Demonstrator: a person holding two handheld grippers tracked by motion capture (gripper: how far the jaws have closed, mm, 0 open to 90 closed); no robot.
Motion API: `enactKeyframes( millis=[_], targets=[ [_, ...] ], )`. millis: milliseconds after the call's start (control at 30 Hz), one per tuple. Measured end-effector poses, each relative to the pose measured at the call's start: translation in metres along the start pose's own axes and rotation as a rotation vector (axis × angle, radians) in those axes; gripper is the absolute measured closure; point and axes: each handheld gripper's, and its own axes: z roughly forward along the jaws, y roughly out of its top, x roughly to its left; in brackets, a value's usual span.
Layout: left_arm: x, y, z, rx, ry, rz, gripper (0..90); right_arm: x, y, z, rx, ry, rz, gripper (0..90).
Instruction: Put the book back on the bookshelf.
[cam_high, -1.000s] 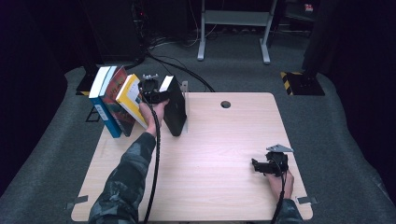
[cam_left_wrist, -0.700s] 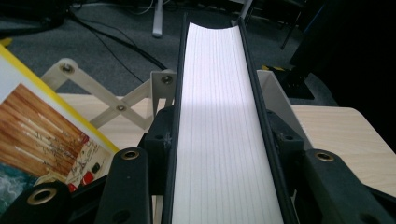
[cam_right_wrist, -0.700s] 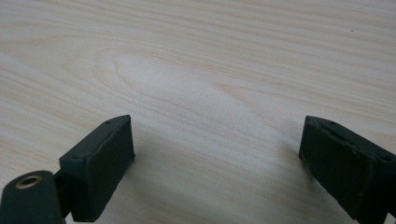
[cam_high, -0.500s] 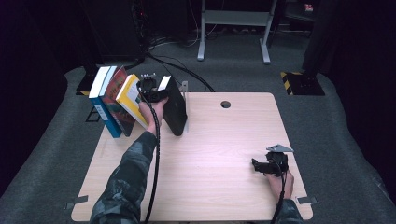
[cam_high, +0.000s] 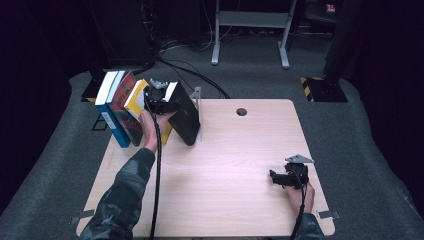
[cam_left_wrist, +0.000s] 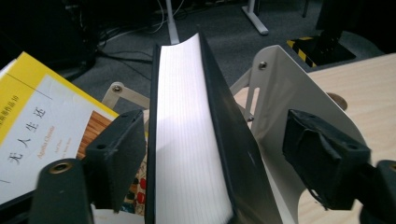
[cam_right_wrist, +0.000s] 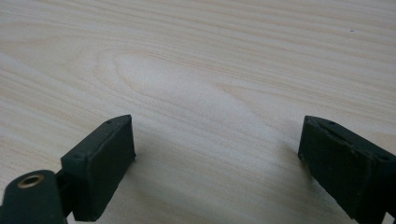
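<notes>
A black book stands tilted at the table's back left, leaning against a white metal bookend. My left gripper sits over the book's top edge. In the left gripper view the black book, white pages showing, lies between my jaws. They have just been opening: the left pad is close beside the cover and the right pad stands well clear of it. A yellow book leans at the left. My right gripper rests open near the front right, nothing between its jaws.
Left of the yellow book, a red book and a blue-and-white book lean at the corner of the wooden table. A round cable hole sits near the back edge. Cables and desk legs lie on the floor behind.
My left gripper's jaws have spread apart from the black book, which stays leaning on the bookend. The right hand and gripper have not moved.
</notes>
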Motion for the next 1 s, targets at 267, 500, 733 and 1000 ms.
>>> enactKeyframes(
  millis=[267,500,733,1000],
  targets=[
    [-0.002,-0.015,-0.026,-0.046,-0.036,0.011,15.4,0.0,0.0,0.0,0.0,0.0,0.0,9.9],
    [0.001,-0.037,-0.04,-0.071,-0.067,-0.035,15.5,0.0,0.0,0.0,0.001,0.0,0.001,10.0],
    [0.0,-0.075,-0.038,-0.025,-0.101,-0.076,15.4,0.0,0.0,0.0,-0.002,-0.002,0.001,10.0],
    [0.003,-0.12,-0.047,0.018,-0.116,-0.061,14.5,0.0,0.0,0.0,0.002,-0.002,0.001,10.0]
  ],
)
